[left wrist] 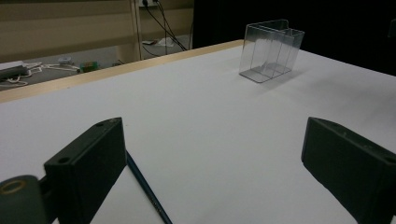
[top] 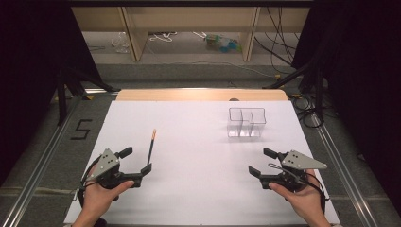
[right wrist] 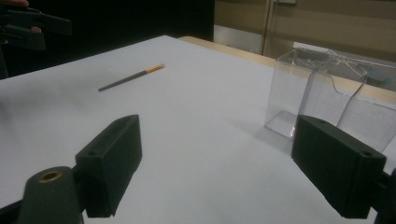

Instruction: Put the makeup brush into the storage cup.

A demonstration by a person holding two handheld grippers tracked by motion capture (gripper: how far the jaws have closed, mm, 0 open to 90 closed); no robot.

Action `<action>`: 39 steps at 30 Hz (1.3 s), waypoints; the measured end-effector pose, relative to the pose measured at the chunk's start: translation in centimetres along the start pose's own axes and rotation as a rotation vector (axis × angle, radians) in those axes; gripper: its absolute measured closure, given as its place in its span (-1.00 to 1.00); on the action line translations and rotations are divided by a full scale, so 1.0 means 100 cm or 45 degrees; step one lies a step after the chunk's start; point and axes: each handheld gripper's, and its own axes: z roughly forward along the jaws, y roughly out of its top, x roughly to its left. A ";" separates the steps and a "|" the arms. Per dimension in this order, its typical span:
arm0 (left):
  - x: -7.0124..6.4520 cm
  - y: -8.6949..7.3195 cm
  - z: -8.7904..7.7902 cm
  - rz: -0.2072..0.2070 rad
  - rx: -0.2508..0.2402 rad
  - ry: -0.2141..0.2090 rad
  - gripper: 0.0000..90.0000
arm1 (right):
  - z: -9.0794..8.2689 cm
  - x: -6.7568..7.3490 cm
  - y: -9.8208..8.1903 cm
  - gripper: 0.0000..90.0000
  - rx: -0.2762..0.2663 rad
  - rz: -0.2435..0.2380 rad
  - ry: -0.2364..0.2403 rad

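While both grippers rest low near the table's [top: 198, 198] front edge, neither has anything in its jaws: the left gripper [top: 140, 160] stands released with bare white surface between its jaws, and the right gripper [top: 263, 162] is spread wide and empty as well.

Nearest to the left one lies the pencil [top: 151, 145], flat on the table, its dark shaft running away from the person toward an orange end. In the left gripper view the shaft passes just beside the left-hand jaw, perhaps touching it, though the angle is too low to be sure.

Risk follows from that closeness. A thin round pencil lying flat will likely roll or skid if a jaw nudges it sideways, and pads closing over it from a shallow angle may scrape the table and pinch nothing. If it is meant for the clear box [top: 247, 122] standing well apart on the far right, a grip near one end could let it swing and miss a compartment.

Each hand holds its gripper roughly level, jaws pointing forward and slightly inward, forearms entering from below.
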 end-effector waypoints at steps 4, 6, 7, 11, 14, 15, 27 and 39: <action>0.000 0.000 -0.001 0.005 0.007 0.010 -0.85 | -0.001 0.000 0.001 -0.61 0.021 -0.015 -0.015; -0.001 0.001 -0.001 0.005 0.013 0.015 -0.84 | -0.001 0.000 0.001 -0.61 0.022 -0.020 -0.019; -0.001 0.001 -0.001 0.004 0.018 0.027 -0.83 | 0.000 0.000 0.001 -0.61 0.003 -0.033 -0.033; -0.001 0.003 -0.001 -0.003 0.041 0.046 -0.80 | 0.001 0.001 0.000 -0.61 -0.003 -0.008 -0.009; 0.000 0.005 0.001 0.008 0.048 0.035 -0.80 | -0.001 0.001 0.001 -0.60 0.020 -0.018 -0.023; 0.000 0.006 0.003 0.002 0.051 0.044 -0.80 | 0.000 0.000 0.000 -0.60 0.020 -0.011 -0.015; 0.023 0.010 0.024 -0.110 0.258 0.190 -0.65 | 0.001 0.001 0.000 -0.59 0.050 -0.011 -0.009; 0.037 0.023 0.054 -0.055 0.543 0.187 -0.45 | 0.004 0.000 -0.002 -0.57 0.011 -0.012 -0.002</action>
